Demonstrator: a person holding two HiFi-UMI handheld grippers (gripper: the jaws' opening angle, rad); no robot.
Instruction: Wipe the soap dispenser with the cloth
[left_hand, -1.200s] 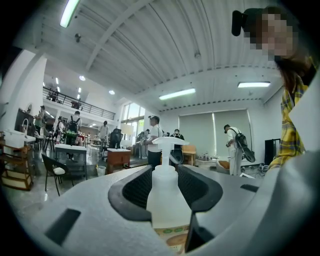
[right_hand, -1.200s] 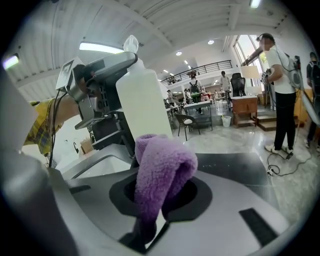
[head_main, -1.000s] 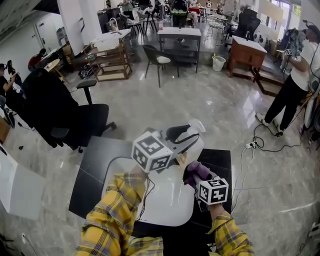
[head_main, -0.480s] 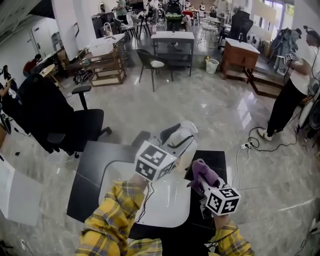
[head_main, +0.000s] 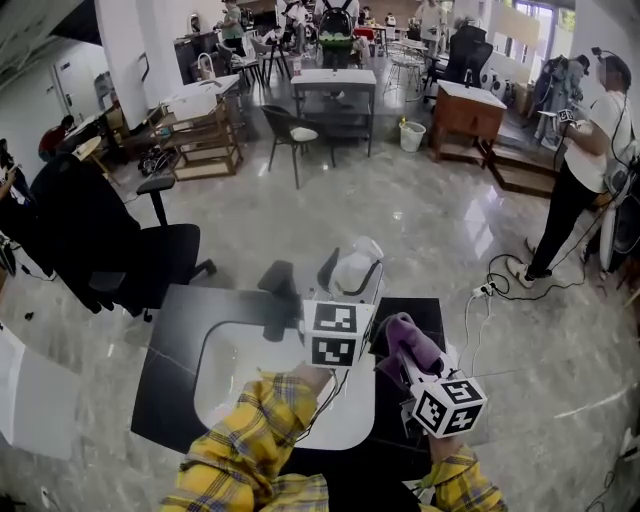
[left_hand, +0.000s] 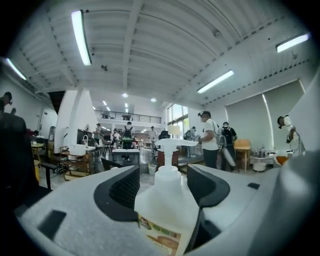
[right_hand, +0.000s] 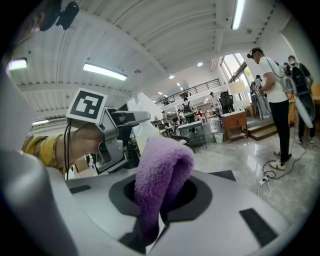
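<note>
The white pump soap dispenser (head_main: 360, 258) stands between the jaws of my left gripper (head_main: 350, 285) over the far edge of the table. In the left gripper view the bottle (left_hand: 167, 210) with its printed label fills the gap between the dark pads (left_hand: 122, 190). Those jaws have just been opening and stand wide, the bottle between them. My right gripper (head_main: 405, 365) sits to the right of the bottle and nearer me, shut on a folded purple cloth (head_main: 408, 342). The cloth (right_hand: 162, 170) sticks up out of the right gripper (right_hand: 162, 197), apart from the bottle.
A dark table (head_main: 190, 320) holds a white oval basin (head_main: 240, 370) with a black fixture (head_main: 277, 300) at its far rim. A black office chair (head_main: 130, 250) stands at the left. A power strip with cables (head_main: 485, 292) lies on the floor; a person (head_main: 580, 170) stands far right.
My left gripper has swung from pointing up-right to pointing straight away, bringing the bottle upright. The right gripper with the cloth has drawn back from the bottle toward me.
</note>
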